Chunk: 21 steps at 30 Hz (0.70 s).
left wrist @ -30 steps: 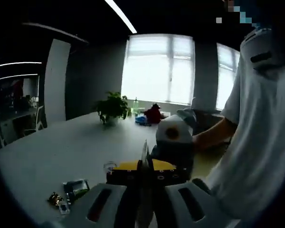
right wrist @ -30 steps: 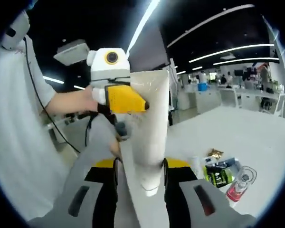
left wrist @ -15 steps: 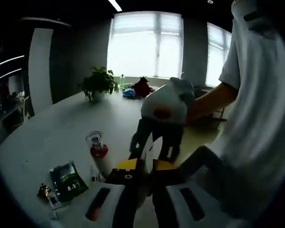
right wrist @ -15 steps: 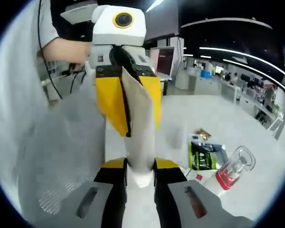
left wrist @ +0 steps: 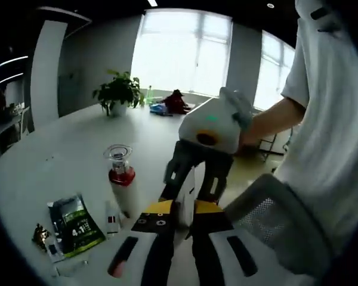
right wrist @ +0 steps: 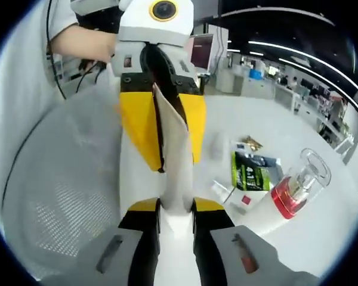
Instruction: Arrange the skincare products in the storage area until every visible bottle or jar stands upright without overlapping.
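White soft tube (left wrist: 187, 192) was held up in the air over the white table (left wrist: 59, 167) in the left gripper view, pinched by the left gripper (left wrist: 178, 219). A clear bottle with red liquid (left wrist: 120, 179) stood upright nearby.

In the right gripper view, the right gripper (right wrist: 176, 210) squeezed the tube's (right wrist: 174, 161) cap end. I think the tube was mid-carry. Next it needed standing upright beside the bottle (right wrist: 295, 187).

White tube (right wrist: 178, 161), green sachet (right wrist: 250, 173), seemingly red-filled clear bottle (right wrist: 295, 187).
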Motion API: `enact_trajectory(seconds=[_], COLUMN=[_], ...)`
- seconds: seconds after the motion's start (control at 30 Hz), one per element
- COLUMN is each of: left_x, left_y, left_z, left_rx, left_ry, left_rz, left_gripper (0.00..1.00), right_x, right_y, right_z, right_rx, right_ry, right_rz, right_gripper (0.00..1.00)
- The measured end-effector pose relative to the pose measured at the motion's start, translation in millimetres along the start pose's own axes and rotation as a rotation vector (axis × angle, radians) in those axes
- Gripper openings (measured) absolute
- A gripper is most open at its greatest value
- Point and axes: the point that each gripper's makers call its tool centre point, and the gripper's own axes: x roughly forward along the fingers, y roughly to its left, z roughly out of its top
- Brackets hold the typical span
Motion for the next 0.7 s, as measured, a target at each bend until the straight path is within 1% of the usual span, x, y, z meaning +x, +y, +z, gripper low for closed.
enact_trajectory(seconds=[0.07,0.23,0.33,0.43,0.47,0.53,0.6,0.67,0.7], left_x=[0,3,3,5,6,6,8,8,9], left_y=[1.4,11.4,16.8,25.0,28.7,32.7,36.2,38.9,41.8], left_z=[0.5,3.6,5.0,7.8,9.3,11.1,12.9,14.0,15.3], left_rx=[0.01,0.071,0.098,0.106,0.114,0.128,0.14,0.144,0.139], left_ry=[0.002,0.01,0.004,-0.012,-0.017,-0.019,-0.02,-0.023,-0.028], left_rz=[0.004,0.03,0.041,0.06,0.071,0.083,0.095,0.1,0.105], left_gripper=[0.04,0.04,0.04,0.04,0.04,0.04,0.04,0.04,0.04], right_x=[1,2,1,-1,-3,-6,-9,-11,-9], right_y=[-2,-9,-16,-24,-27,-28,-29,-26,-22], right_z=[0.8,-0.7,-1.9,-5.2,-5.8,-9.8,-15.3,-22.5,-28.2], right_rx=[0.01,0.072,0.101,0.155,0.175,0.201,0.244,0.294,0.305], right_ry=[-0.005,-0.031,-0.035,-0.033,-0.043,-0.041,-0.035,-0.033,-0.03], right_rz=[-0.007,-0.046,-0.085,-0.145,-0.173,-0.203,-0.249,-0.269,-0.265], right_gripper=[0.2,0.22,0.23,0.24,0.24,0.23,0.22,0.22,0.22])
